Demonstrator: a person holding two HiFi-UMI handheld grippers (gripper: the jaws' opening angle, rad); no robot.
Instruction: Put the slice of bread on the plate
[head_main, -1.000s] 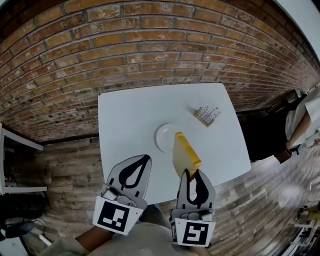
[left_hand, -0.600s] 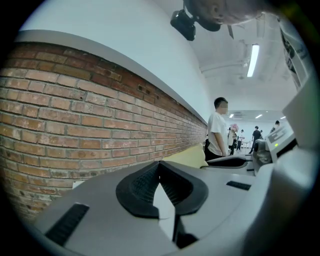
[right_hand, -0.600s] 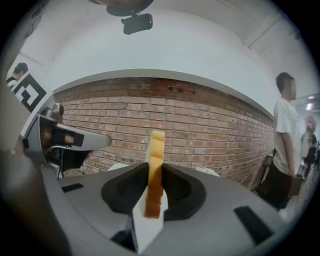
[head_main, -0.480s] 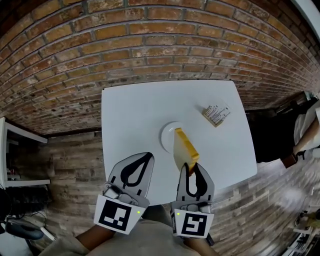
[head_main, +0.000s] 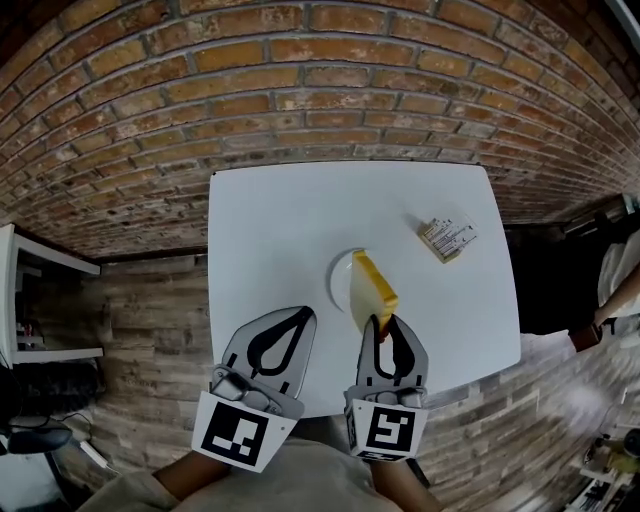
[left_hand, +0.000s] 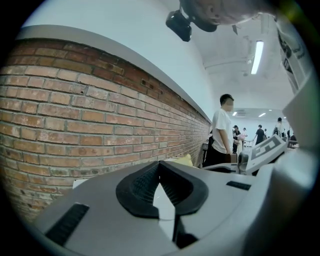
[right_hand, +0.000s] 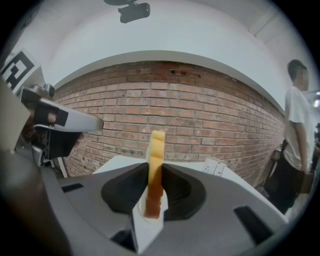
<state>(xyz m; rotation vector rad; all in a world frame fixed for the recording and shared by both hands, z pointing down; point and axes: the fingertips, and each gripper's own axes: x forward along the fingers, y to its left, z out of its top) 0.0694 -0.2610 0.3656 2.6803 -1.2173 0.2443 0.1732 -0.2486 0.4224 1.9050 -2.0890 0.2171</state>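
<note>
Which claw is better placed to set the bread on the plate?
Right. The right claw is clamped on the bread slice, held on edge right by the white plate. The left claw is shut on nothing, off to the plate's side.

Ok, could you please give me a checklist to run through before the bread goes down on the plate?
1. Grip: right hand-held gripper clamps the slice of bread on edge: ok.
2. Slice lined up over the plate in the head view: ok.
3. Slice already touching the plate: cannot tell.
4. Left hand-held gripper, jaws together and empty, off to the plate's left: ok.
5. Packet lies apart from the plate: ok.
</note>
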